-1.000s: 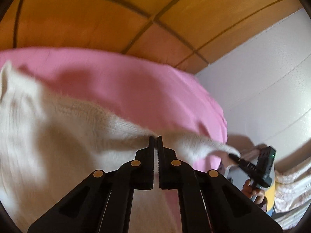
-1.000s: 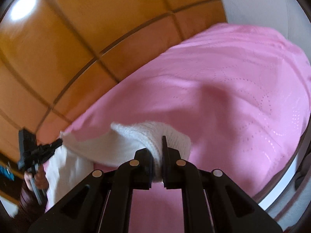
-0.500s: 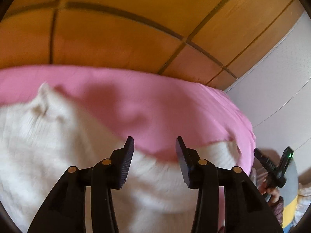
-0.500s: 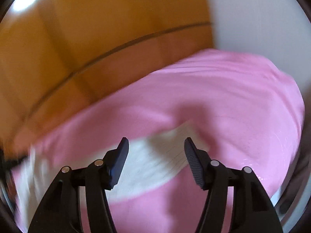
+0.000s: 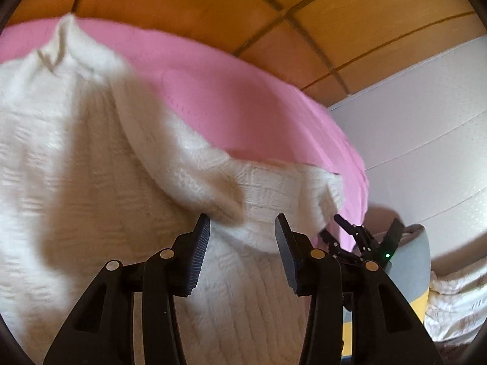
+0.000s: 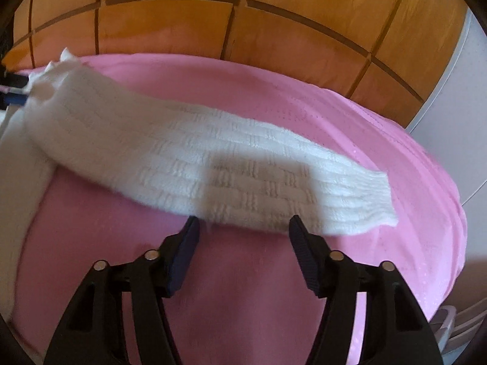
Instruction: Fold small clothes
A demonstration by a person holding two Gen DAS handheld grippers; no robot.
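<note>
A white knitted sweater [image 5: 91, 158] lies on a pink cloth [image 5: 243, 103]. In the left wrist view its body fills the left half and a sleeve [image 5: 274, 188] stretches to the right. My left gripper [image 5: 242, 228] is open and empty just above the sweater, where the sleeve meets the body. In the right wrist view the sleeve [image 6: 213, 167] lies flat across the pink cloth [image 6: 274, 97], cuff to the right. My right gripper [image 6: 243, 226] is open and empty at the sleeve's near edge. The right gripper also shows in the left wrist view [image 5: 359, 243].
A wooden panelled wall [image 6: 243, 15] stands behind the pink surface. A white wall [image 5: 426, 121] is on the right. A grey and yellow object [image 5: 417, 273] and patterned white fabric [image 5: 456, 310] lie at the lower right in the left wrist view.
Both grippers were shut on the sweater a second ago and have opened and let go. The sleeve now lies flat on the pink cloth and both grippers have drawn back a little.
</note>
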